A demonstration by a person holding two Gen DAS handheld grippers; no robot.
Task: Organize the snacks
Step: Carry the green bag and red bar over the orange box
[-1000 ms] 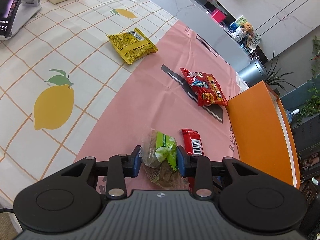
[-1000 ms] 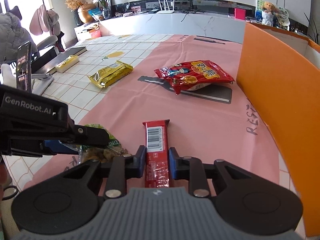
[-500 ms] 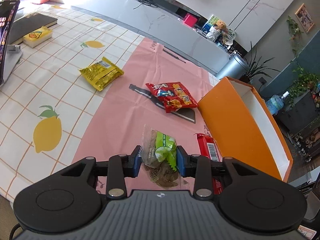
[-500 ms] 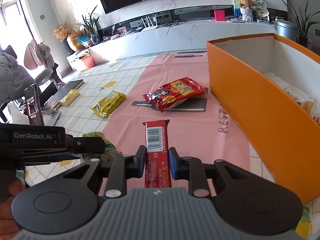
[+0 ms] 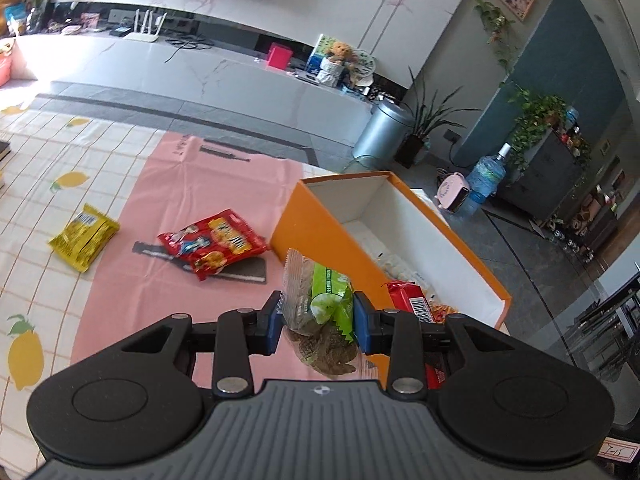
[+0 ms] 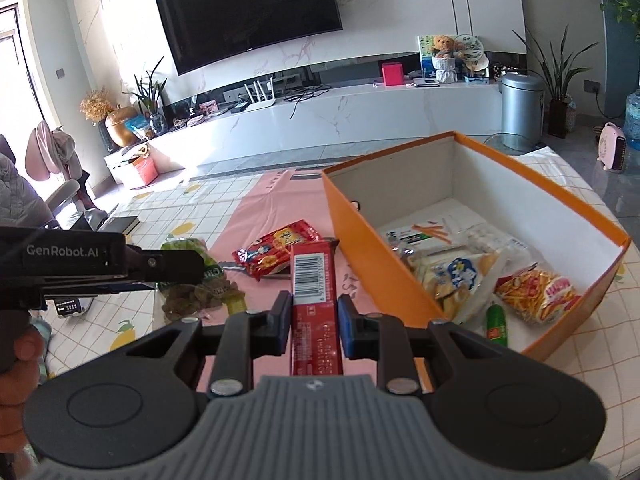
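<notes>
Both grippers have come up off the pink mat since the earlier frames, and the orange box now shows its open inside; each snack came up with its gripper.

Left gripper (image 5: 315,322) clenched on green snack bag (image 5: 326,304), lower centre of the left wrist view, bag held in the air in front of the box's near orange wall; right gripper (image 6: 311,322) grasping red bar (image 6: 314,296) lengthwise, barcode end pointing away, lower centre of the right wrist view, above the mat just left of the box.

Orange box (image 6: 372,252) at right of frame in both views, white inside; it holds several packs already, a red-yellow chips pack (image 6: 538,290) at the near end, pale packs (image 6: 456,276) mid, a small green bottle (image 6: 496,322) by the near wall.

Red chip bag (image 5: 212,248) lying on pink mat (image 5: 160,216), centre left, near the box's far corner but apart from it; yellow packet (image 5: 84,236) far left on lemon-print cloth (image 5: 36,208), just off the mat edge.

A person's hand (image 6: 18,364) on the left gripper handle, lower left edge of the right wrist view.
</notes>
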